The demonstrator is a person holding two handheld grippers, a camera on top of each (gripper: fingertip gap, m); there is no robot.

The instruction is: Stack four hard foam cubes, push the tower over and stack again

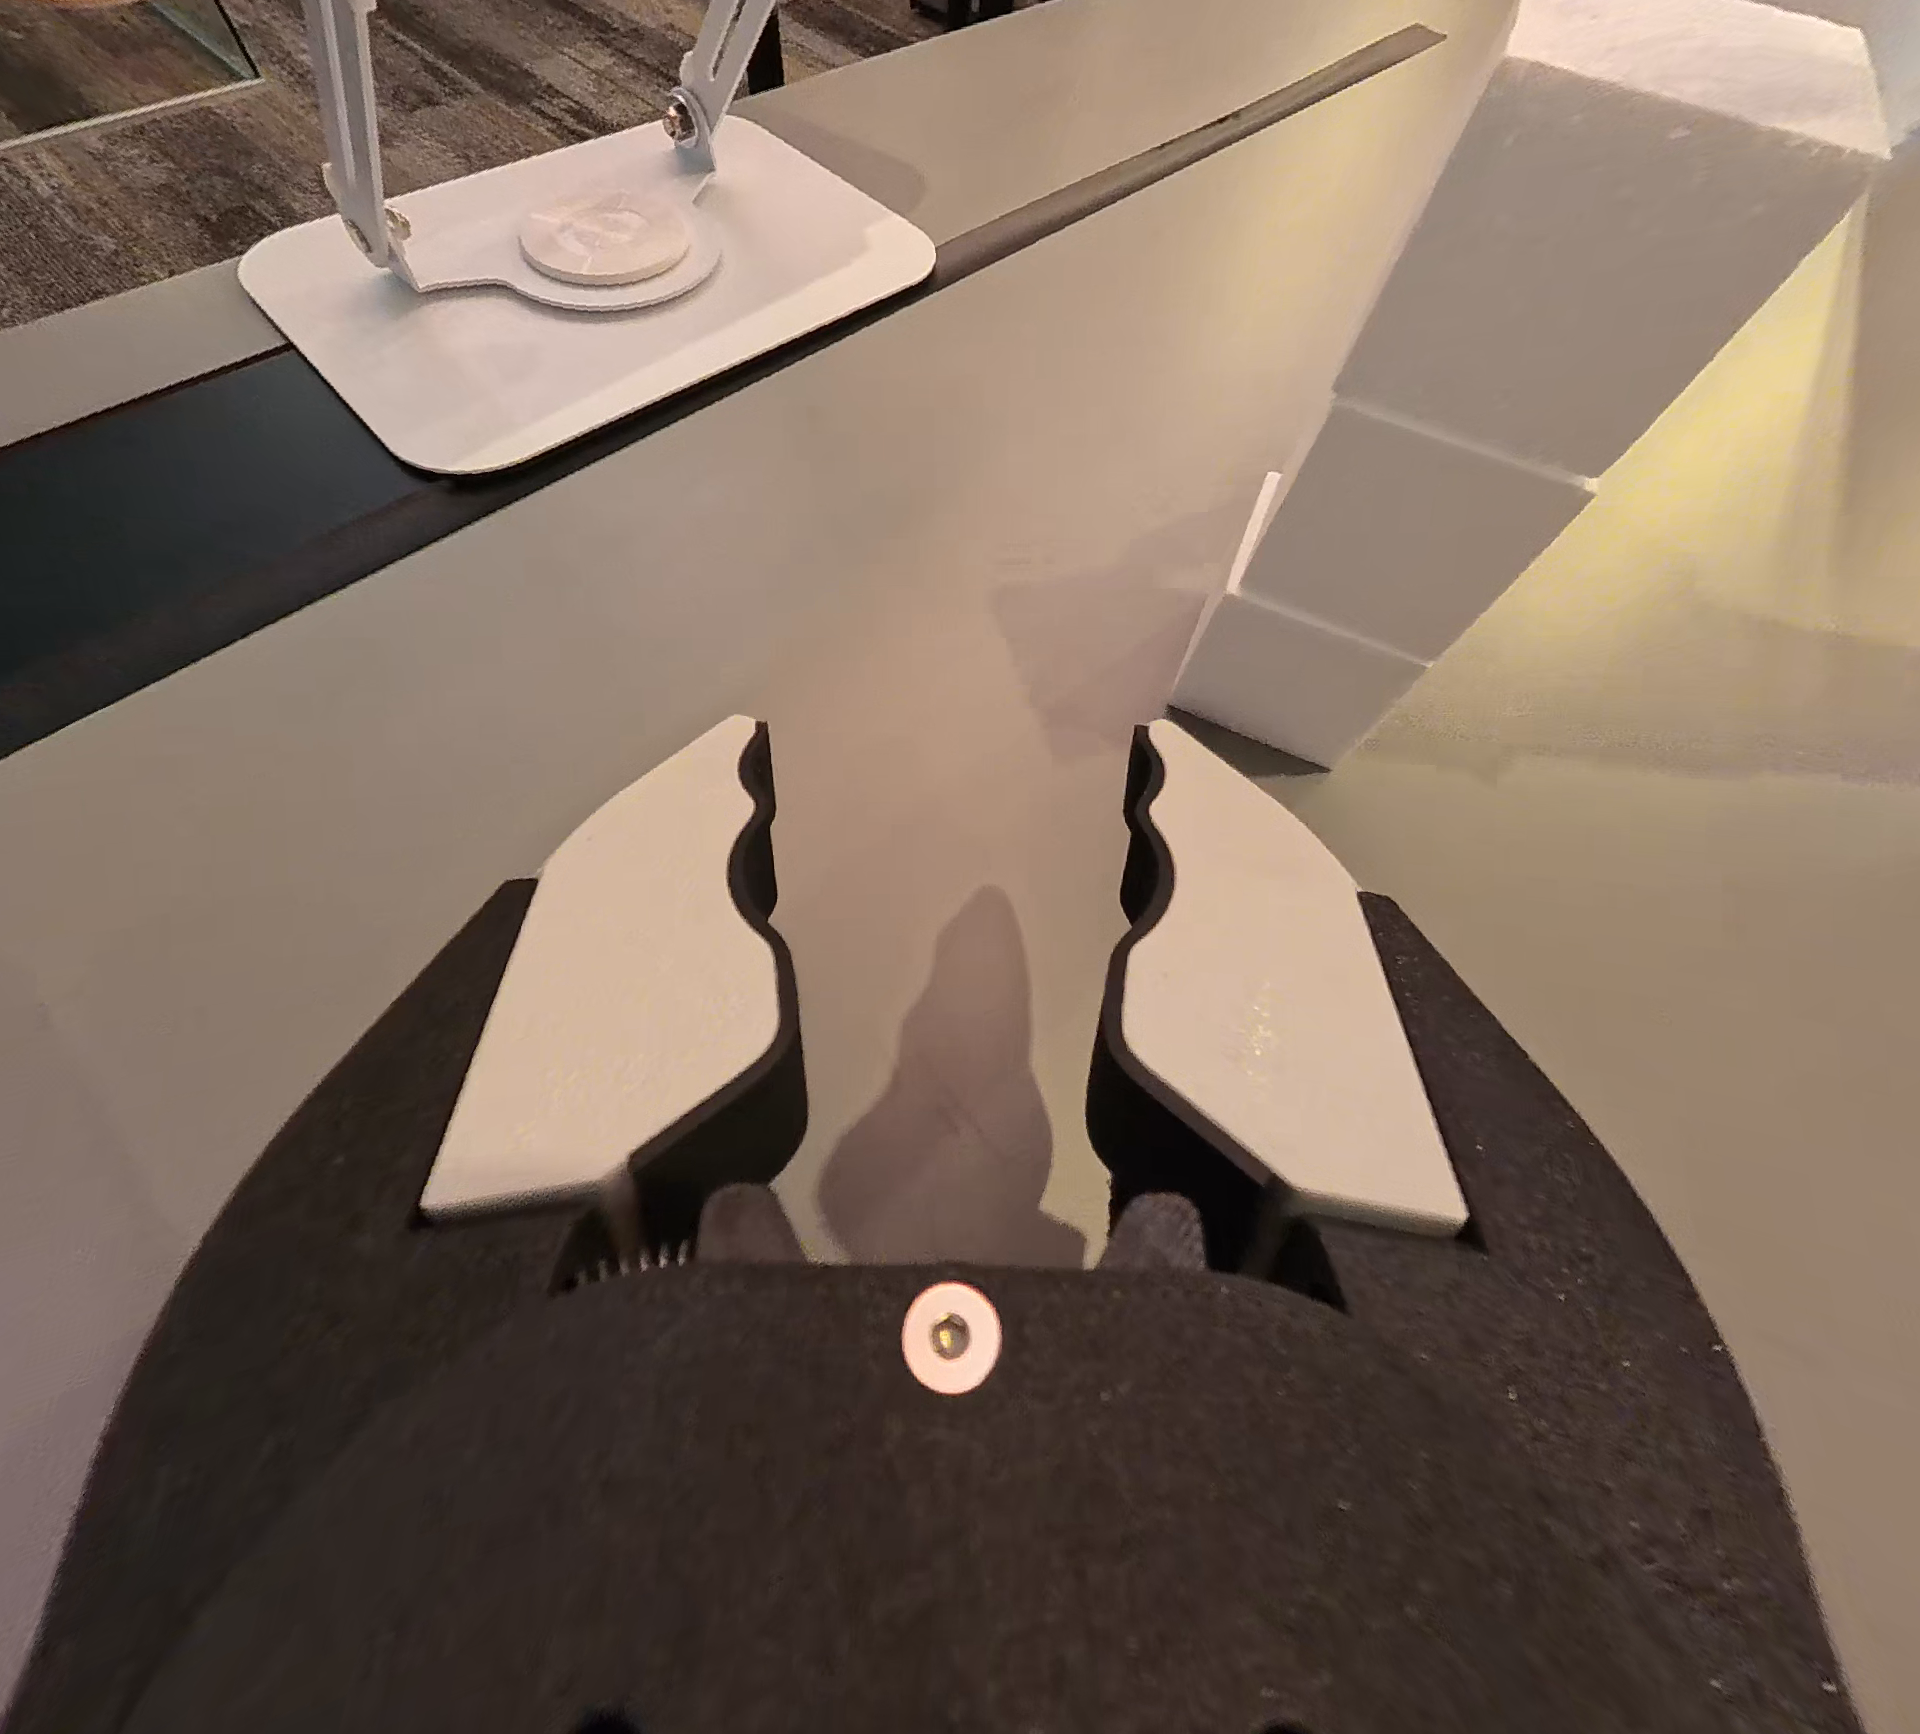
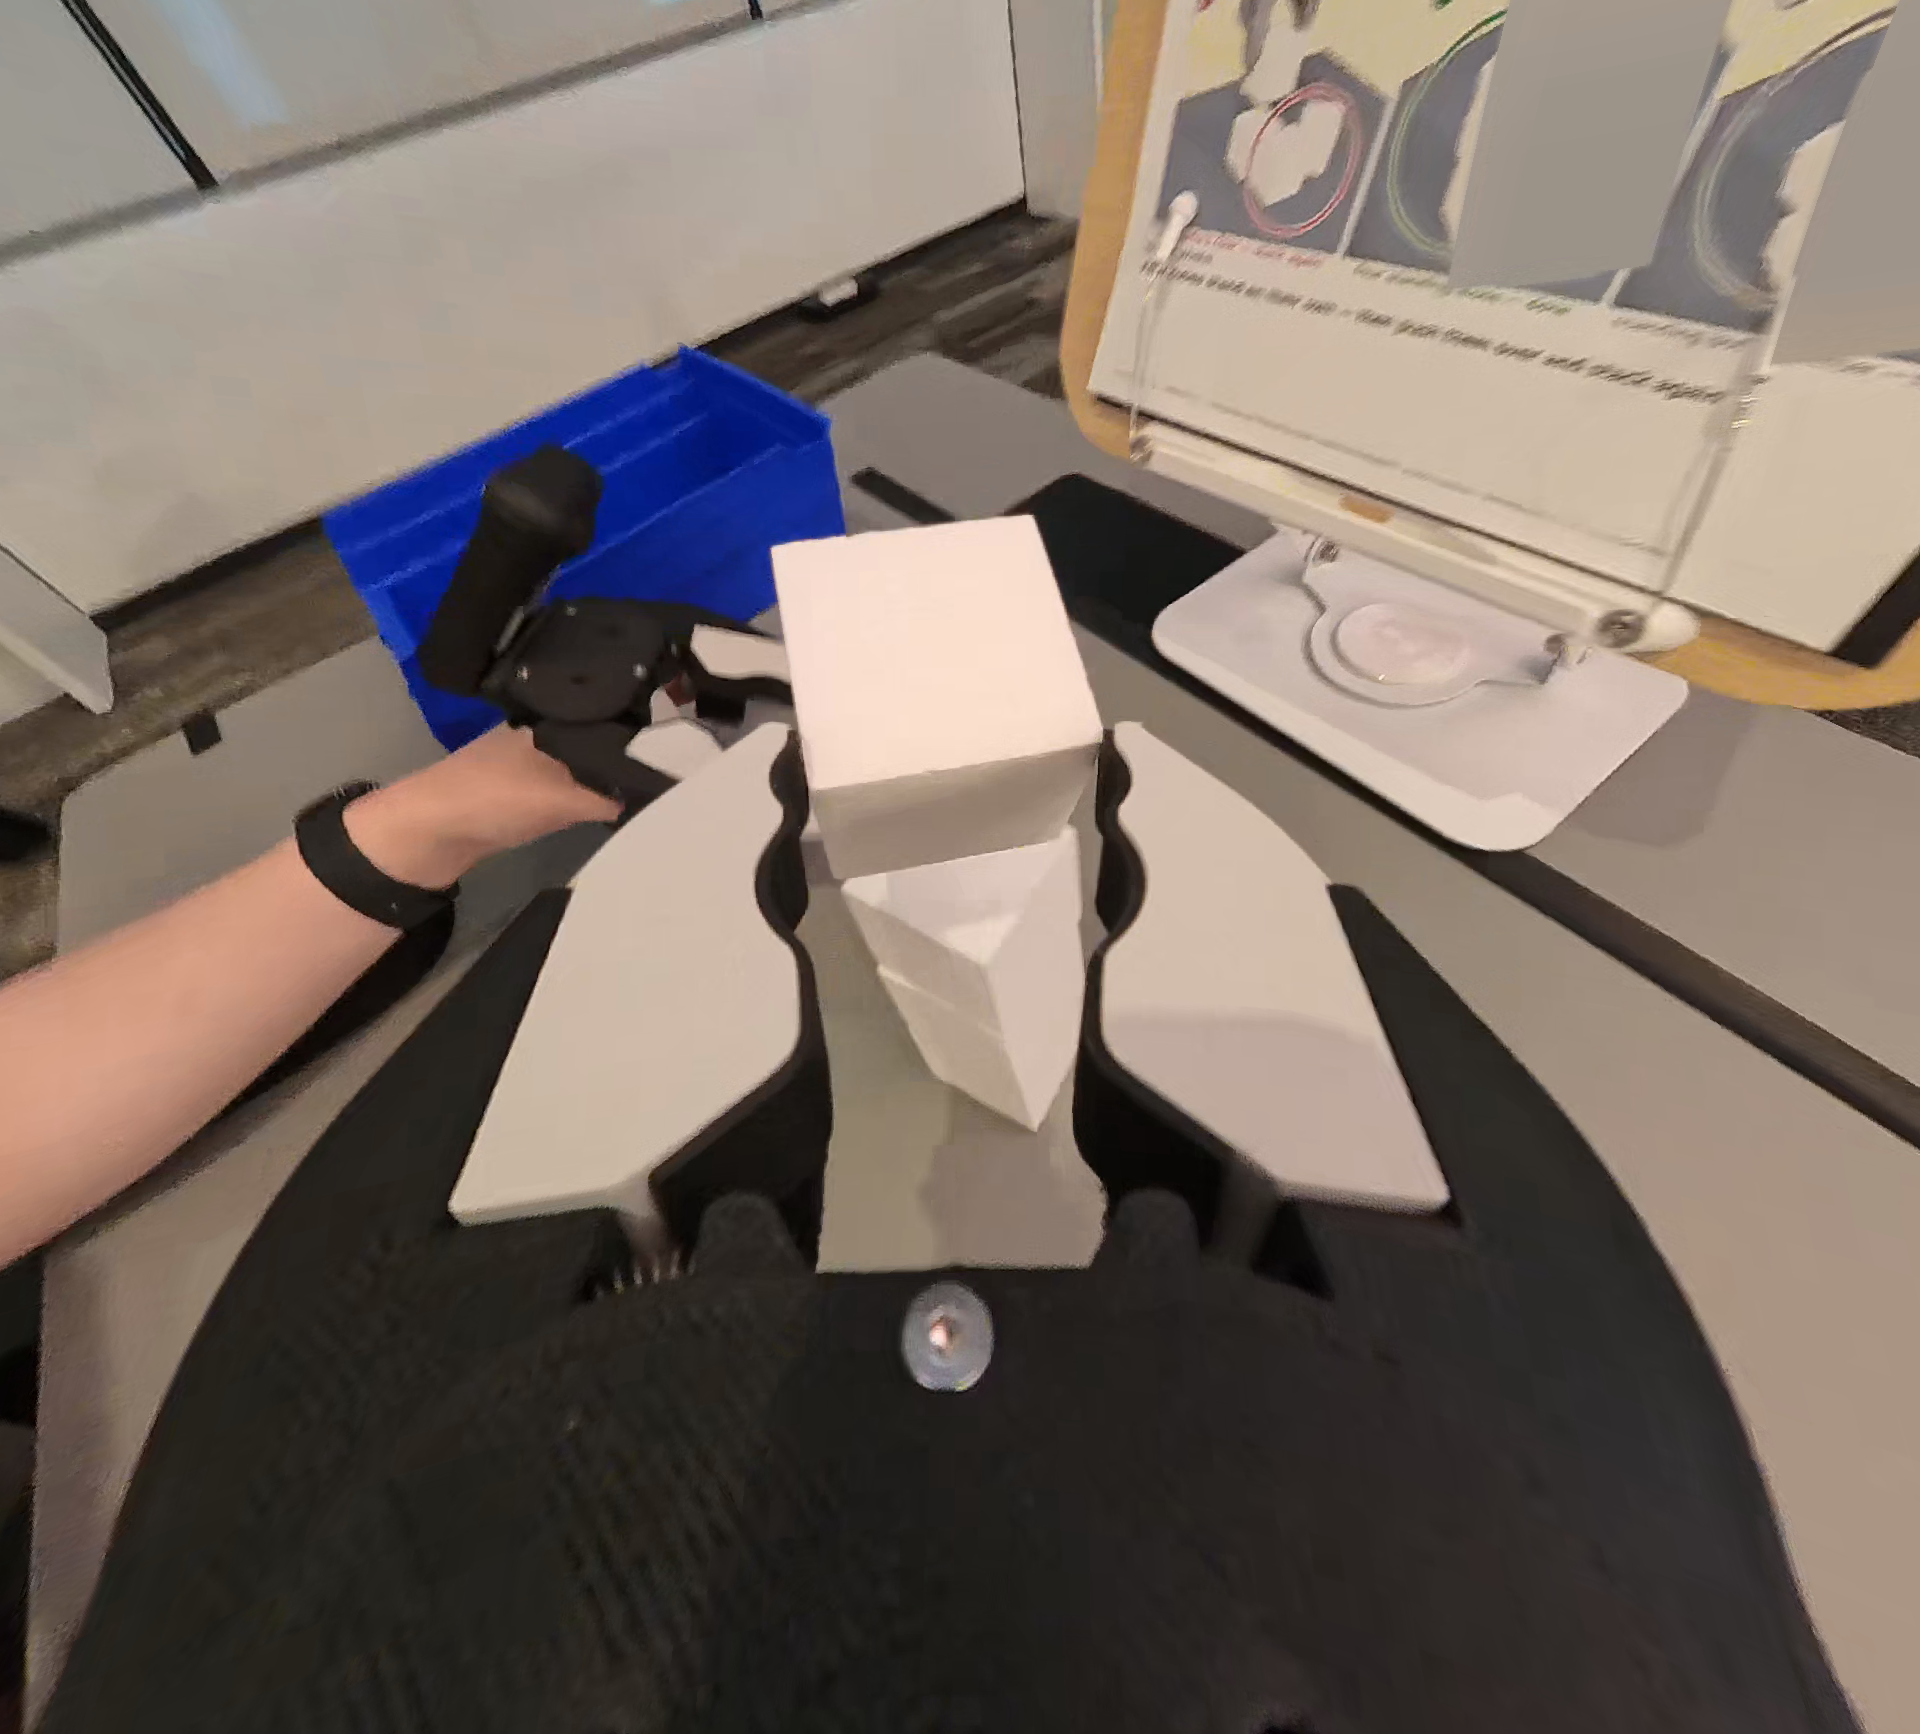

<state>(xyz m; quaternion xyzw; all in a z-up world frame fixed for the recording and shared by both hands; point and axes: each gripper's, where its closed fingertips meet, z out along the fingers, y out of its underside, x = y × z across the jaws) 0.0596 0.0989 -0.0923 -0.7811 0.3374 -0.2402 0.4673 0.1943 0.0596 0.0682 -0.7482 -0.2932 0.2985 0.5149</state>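
Note:
A tower of white foam cubes (image 2: 966, 978) stands on the grey table (image 2: 1558, 1009). My right gripper (image 2: 951, 749) looks down on it, its jaws against both sides of the top cube (image 2: 925, 656), which sits on the tower, twisted relative to the cubes below. In the left wrist view the tower (image 1: 1423, 531) rises at the right, close by. My left gripper (image 1: 948, 749) is open and empty over bare table, left of the tower. It also shows in the right wrist view (image 2: 717, 697), held by a hand behind the tower's left side.
A blue bin (image 2: 623, 479) stands at the table's far left edge. A white stand base (image 1: 582, 313) (image 2: 1455, 708) holds a board with a printed sheet (image 2: 1403, 375) at the back. A dark gap (image 1: 1143, 167) runs across the table. There is about 20 cm between the tips of the two grippers.

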